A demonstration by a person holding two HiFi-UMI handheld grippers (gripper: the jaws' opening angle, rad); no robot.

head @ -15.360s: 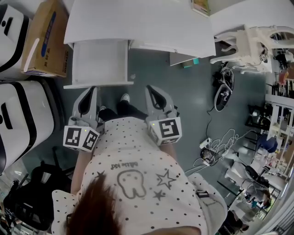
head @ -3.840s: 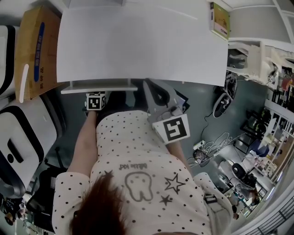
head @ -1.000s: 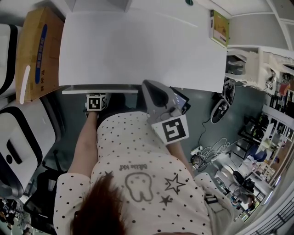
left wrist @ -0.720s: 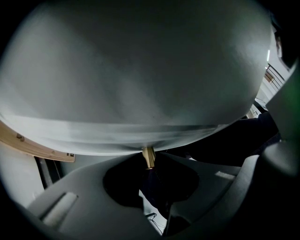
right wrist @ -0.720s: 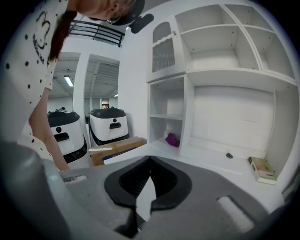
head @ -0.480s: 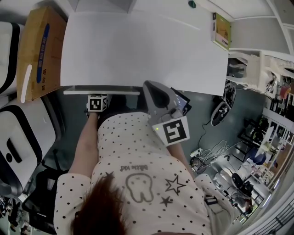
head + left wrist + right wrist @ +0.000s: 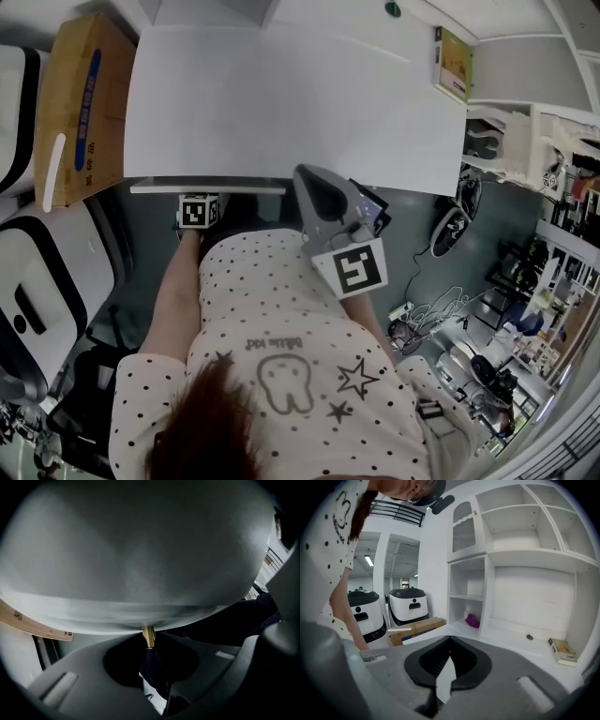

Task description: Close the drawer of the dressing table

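Cardboard box (image 7: 70, 103): just left of the bench (image 7: 281, 94).
Drawer (image 7: 206, 187): under the bench's left front, pushed in. Only its front lip shows past the bench's near edge.
Left tongs (image 7: 149, 644): just below that lip, against the drawer front, nearly together, tips pinching the small brass knob (image 7: 148, 634).
Right tongs (image 7: 450, 639): at the bench's near edge, right of the drawer, closed, holding nothing.
Small yellow-green box (image 7: 452, 64): bench's far right corner.

Tabletop (image 7: 281, 94) wide open, cardboard box (image 7: 80, 98) blocks L side
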